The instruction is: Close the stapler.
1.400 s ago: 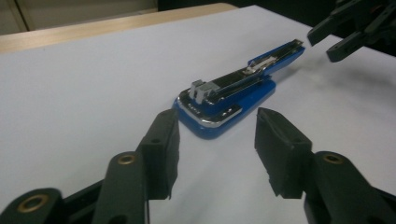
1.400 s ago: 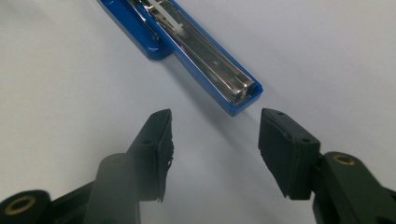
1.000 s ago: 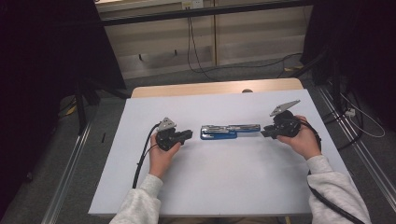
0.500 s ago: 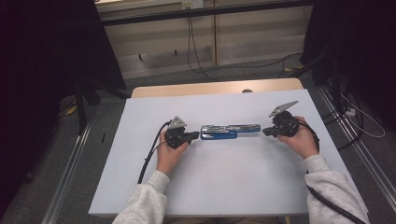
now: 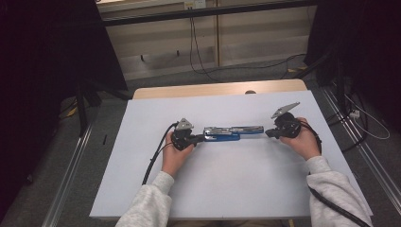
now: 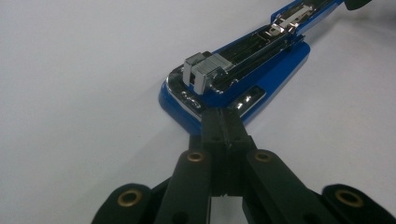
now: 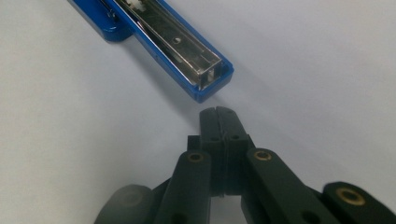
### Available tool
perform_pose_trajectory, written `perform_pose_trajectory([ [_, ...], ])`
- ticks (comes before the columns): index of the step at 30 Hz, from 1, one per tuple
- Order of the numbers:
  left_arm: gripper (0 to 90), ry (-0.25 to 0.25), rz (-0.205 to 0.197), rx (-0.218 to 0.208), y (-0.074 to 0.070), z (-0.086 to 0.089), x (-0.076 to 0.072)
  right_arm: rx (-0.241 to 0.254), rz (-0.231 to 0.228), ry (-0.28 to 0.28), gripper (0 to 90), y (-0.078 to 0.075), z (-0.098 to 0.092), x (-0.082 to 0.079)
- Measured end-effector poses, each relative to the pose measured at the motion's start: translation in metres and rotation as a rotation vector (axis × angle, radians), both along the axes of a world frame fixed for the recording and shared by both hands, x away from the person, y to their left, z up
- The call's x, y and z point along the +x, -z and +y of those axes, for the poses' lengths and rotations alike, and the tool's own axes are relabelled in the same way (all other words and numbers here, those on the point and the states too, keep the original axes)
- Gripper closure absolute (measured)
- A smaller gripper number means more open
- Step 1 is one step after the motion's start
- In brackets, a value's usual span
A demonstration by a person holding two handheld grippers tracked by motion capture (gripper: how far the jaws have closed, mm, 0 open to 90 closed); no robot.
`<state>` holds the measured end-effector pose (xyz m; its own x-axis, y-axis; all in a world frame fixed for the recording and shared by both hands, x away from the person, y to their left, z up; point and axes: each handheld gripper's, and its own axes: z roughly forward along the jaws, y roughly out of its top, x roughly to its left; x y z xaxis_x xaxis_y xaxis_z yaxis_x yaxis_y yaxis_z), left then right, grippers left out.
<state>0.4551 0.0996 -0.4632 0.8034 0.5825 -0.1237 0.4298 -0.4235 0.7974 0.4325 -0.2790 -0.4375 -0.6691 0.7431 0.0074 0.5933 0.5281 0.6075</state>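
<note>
A blue stapler (image 5: pixel 231 132) lies swung open flat along the middle of the white table (image 5: pixel 227 189), its metal staple channel facing up. My left gripper (image 5: pixel 202 138) is shut with nothing between its jaws. In the left gripper view its tips (image 6: pixel 223 116) sit at the rounded end of the stapler base (image 6: pixel 233 79); whether they touch it I cannot tell. My right gripper (image 5: pixel 267 134) is also shut and holds nothing. In the right gripper view its tips (image 7: pixel 218 114) stop a little short of the square end of the stapler arm (image 7: pixel 187 51).
The left gripper's black cable (image 5: pixel 156 156) trails back toward the table's front edge. A wooden tabletop (image 5: pixel 213 90) borders the white sheet at the back. Metal rails run along the floor on both sides, and loose cables (image 5: pixel 364 123) lie at the right.
My left hand has slid right across the table until its gripper tips reached the stapler's left end. The right hand and the stapler have stayed in place.
</note>
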Motion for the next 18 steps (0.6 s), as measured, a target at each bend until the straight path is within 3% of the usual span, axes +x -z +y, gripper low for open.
perform_pose_trajectory([
  [18, 90.0, -0.005, -0.005, 0.013, 0.0011, -0.0019, 0.0013, -0.005, 0.007, -0.023, 89.8, 0.0039, 0.0055, 0.0038],
])
